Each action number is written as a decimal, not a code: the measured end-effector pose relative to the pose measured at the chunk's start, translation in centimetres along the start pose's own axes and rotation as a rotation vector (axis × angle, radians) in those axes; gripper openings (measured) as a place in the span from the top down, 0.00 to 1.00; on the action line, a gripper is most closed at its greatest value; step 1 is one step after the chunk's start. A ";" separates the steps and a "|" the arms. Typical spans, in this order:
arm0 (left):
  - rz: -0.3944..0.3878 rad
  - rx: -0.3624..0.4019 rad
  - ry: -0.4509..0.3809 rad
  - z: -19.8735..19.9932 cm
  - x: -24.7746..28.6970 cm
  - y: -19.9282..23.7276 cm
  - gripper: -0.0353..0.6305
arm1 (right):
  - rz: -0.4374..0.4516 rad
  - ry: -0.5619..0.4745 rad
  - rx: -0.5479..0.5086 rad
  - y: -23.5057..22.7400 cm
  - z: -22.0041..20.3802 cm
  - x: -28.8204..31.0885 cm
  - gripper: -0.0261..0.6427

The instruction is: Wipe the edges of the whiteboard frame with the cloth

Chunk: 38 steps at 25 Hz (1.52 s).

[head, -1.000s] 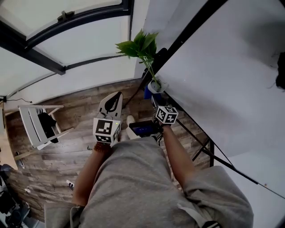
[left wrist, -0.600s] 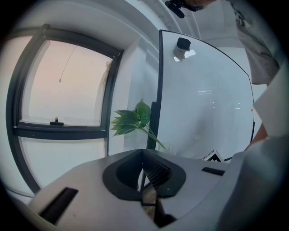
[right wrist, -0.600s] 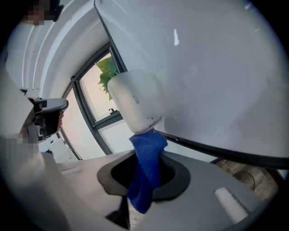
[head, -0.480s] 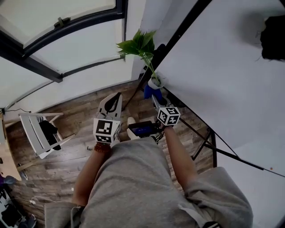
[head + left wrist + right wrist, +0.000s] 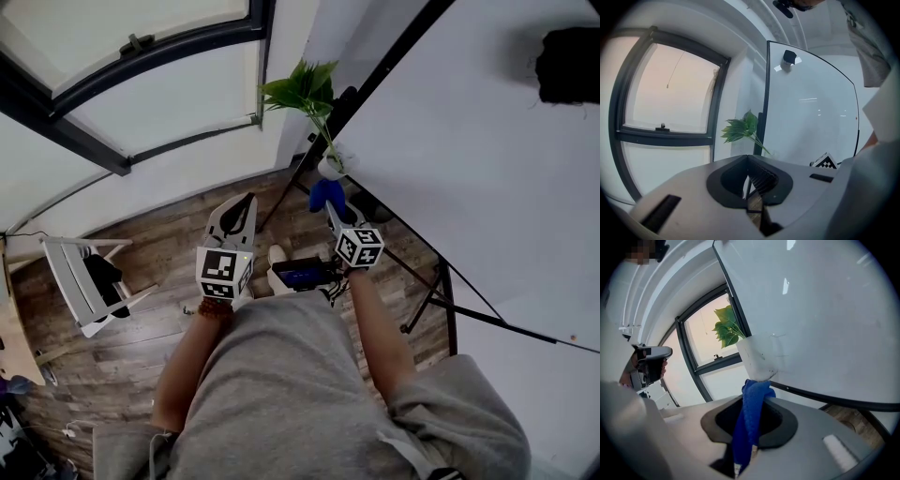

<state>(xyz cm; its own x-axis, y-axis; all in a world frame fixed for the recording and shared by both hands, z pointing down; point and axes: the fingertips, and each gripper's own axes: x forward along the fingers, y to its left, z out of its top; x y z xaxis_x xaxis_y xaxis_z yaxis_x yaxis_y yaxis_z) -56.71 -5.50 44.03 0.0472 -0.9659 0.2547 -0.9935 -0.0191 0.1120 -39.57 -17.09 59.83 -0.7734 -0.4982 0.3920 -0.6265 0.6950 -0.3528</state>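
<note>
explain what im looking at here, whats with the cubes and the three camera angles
There is no robot here. A person holds a left hand-held gripper and a right hand-held gripper. The patterned cubes are part of those tools.

The head view comes from a camera on the person's head. It looks down past their grey clothes to the wooden floor, where a white chair stands. The other two views come from a camera riding on each tool, looking along its jaws.

The left one is shut and empty. The right one is shut on a blue cloth, held just under a white pot with a green plant. This is at the lower black frame of the whiteboard. A window is behind.
</note>
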 end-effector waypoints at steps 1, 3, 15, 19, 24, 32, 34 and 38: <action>-0.004 0.000 -0.001 0.0 -0.3 0.0 0.93 | -0.003 -0.008 0.001 0.2 0.1 -0.3 0.84; -0.012 0.002 -0.003 -0.1 -0.9 -0.1 0.93 | -0.007 -0.025 -0.001 0.9 0.3 -0.9 0.84; -0.070 0.026 -0.023 -0.6 -4.4 -1.5 0.93 | 0.006 -0.195 -0.133 7.0 6.0 -5.4 0.84; -0.080 0.029 -0.038 -0.6 -5.5 -1.8 0.93 | 0.027 -0.237 -0.195 9.8 7.7 -6.7 0.84; -0.083 0.029 -0.060 -0.4 -7.0 -1.9 0.93 | 0.023 -0.293 -0.244 12.4 9.6 -8.6 0.84; -0.061 0.027 -0.119 0.8 -8.8 -1.9 0.93 | 0.033 -0.379 -0.356 17.1 12.8 -12.0 0.84; -0.061 0.035 -0.134 1.2 -9.4 -2.1 0.93 | 0.036 -0.398 -0.379 18.4 13.4 -12.8 0.84; -0.055 0.061 -0.151 1.5 -10.6 -2.5 0.93 | 0.037 -0.425 -0.412 20.6 14.0 -14.4 0.84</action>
<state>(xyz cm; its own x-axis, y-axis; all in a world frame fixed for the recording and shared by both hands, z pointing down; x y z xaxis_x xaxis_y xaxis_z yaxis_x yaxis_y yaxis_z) -54.92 4.38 39.63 0.0898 -0.9907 0.1022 -0.9945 -0.0837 0.0624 -42.65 -2.86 35.07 -0.8180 -0.5749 -0.0191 -0.5752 0.8173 0.0331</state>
